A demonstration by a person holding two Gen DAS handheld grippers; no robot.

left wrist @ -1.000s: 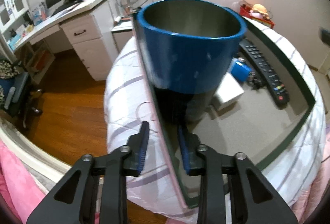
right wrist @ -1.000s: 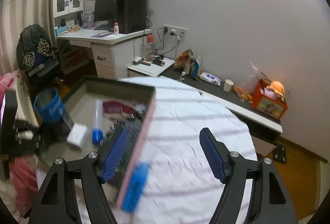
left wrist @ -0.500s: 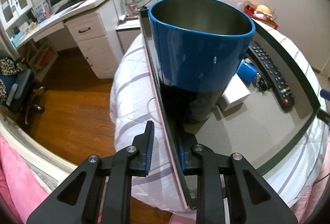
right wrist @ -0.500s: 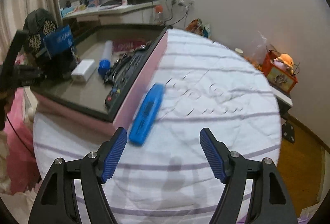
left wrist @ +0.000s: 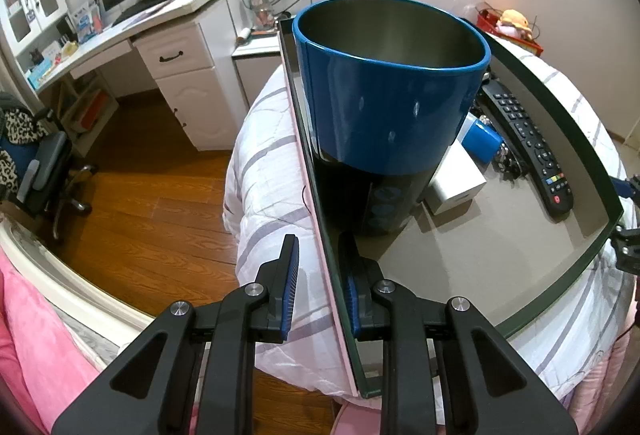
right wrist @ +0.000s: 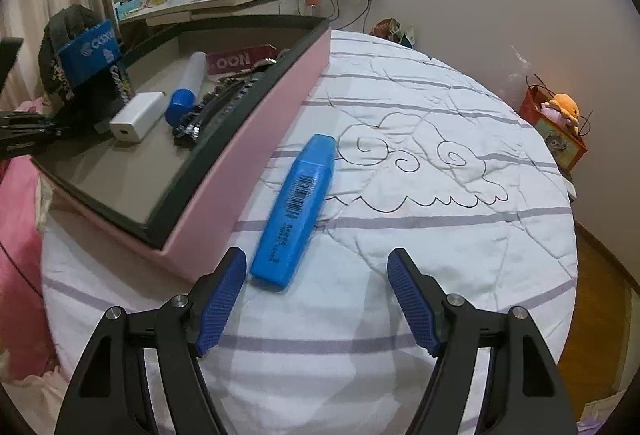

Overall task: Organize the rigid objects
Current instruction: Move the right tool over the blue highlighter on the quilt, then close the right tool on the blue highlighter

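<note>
Blue highlighter, barcode up, lies on striped quilt beside pink box. Box holds "COON" cup, remote, white charger. Right gripper wide. Left gripper straddles box wall, grip unclear.

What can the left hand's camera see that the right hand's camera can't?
Only the left wrist view shows the blue metal cup's open top and the left gripper straddling the tray's wall. Only the right wrist view shows the flat blue highlighter pen lying on the striped white bedcover, just ahead of the open right gripper. Both show the pink-sided box tray and the white rectangular charger in it.
</note>
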